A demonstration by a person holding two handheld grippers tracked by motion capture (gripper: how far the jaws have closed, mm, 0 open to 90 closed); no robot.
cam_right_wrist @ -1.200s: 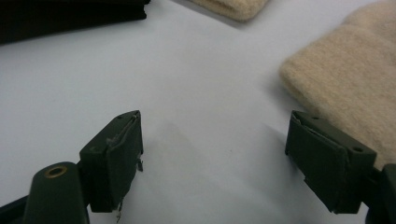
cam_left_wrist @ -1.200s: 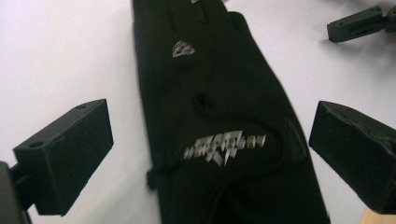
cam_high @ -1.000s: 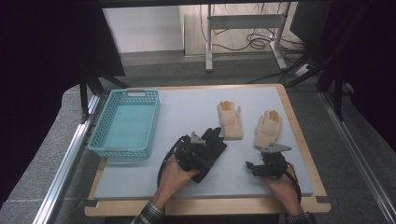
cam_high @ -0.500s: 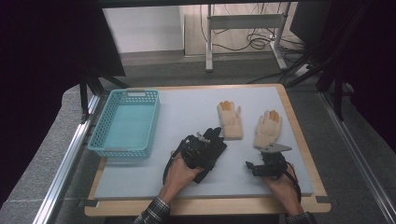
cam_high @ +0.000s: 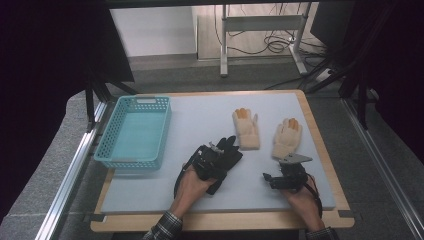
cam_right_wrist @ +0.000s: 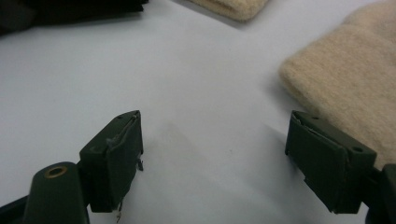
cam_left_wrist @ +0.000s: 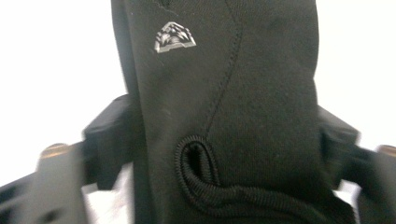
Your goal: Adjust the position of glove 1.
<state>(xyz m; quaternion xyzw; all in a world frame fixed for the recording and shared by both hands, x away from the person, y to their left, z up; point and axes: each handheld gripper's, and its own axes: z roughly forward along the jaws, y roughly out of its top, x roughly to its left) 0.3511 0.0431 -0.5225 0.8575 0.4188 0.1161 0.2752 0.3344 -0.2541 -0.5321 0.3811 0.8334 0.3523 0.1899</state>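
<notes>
The table [cam_high: 150, 187] carries a pale grey mat, and everything sits on that. Biggest thing on it is the basket [cam_high: 107, 150], turquoise, over at the left edge. To its right, past the middle, two cream gloves lie flat with their fingers pointing away from the person: the left cream glove [cam_high: 246, 129] and the right cream glove [cam_high: 286, 138], near each other but apart, both with orange fingertips.

Now the action: the black glove [cam_high: 227, 152] lies just left of the cream pair, near the centre of the mat, and the left gripper [cam_high: 212, 159] is right on it. Its jaws have just been closing, and in the left gripper view the black glove [cam_left_wrist: 224, 112] sits between them, cuff end nearest, a small silver logo [cam_left_wrist: 174, 37] on the fabric. The jaws sit tight against both sides of it, so that reads as a grip on the glove.

Over on the right, the right gripper [cam_high: 285, 172] rests low on the mat just short of the right cream glove's cuff. In its own view the right gripper [cam_right_wrist: 215, 154] stands wide open on bare mat, with the cream cuff [cam_right_wrist: 345, 88] just beside one jaw.
</notes>
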